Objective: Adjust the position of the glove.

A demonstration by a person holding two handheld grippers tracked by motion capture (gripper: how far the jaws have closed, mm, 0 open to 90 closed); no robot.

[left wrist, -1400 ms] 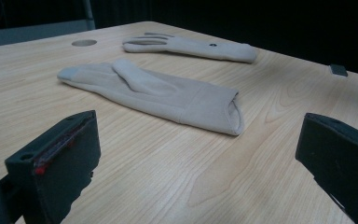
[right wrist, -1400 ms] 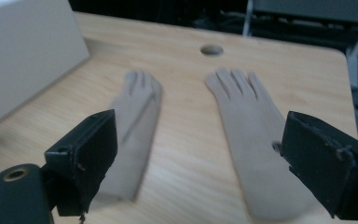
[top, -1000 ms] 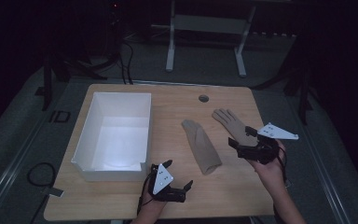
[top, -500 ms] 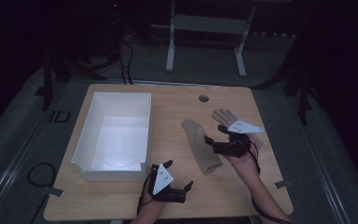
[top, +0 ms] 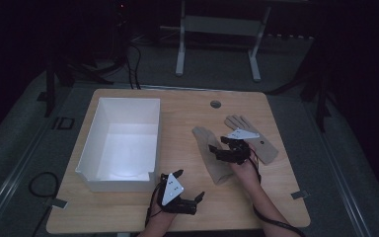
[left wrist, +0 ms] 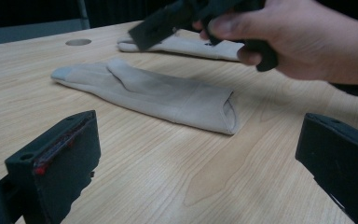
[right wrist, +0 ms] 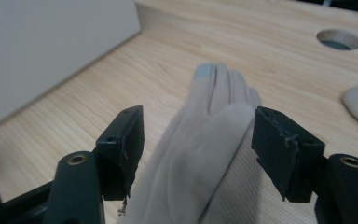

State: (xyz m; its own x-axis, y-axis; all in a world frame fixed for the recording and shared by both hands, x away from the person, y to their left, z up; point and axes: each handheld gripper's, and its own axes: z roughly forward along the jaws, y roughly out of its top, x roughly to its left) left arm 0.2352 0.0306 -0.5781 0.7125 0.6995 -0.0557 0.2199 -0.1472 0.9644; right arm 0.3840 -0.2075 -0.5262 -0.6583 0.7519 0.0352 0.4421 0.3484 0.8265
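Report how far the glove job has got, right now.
Done: nothing packed; the white box holds no glove. In hand: the right gripper hangs open, jaws either side of the near glove, not closed on it. Left: gripping it, and the far glove, which lies flat on the table. The left gripper rests open.

My two grippers and two gloves on the table [top: 128,210], beside a box.

The box [top: 123,143] stands on the left half of the table. To its right lies the near glove [top: 212,153], and the far glove [top: 256,136] lies further right, a little behind it. The cable hole [top: 215,104] is behind both gloves. My right gripper [top: 227,150] is over the near glove, jaws on both sides of it. My left gripper [top: 187,190] is at the front edge, before the box's right corner.
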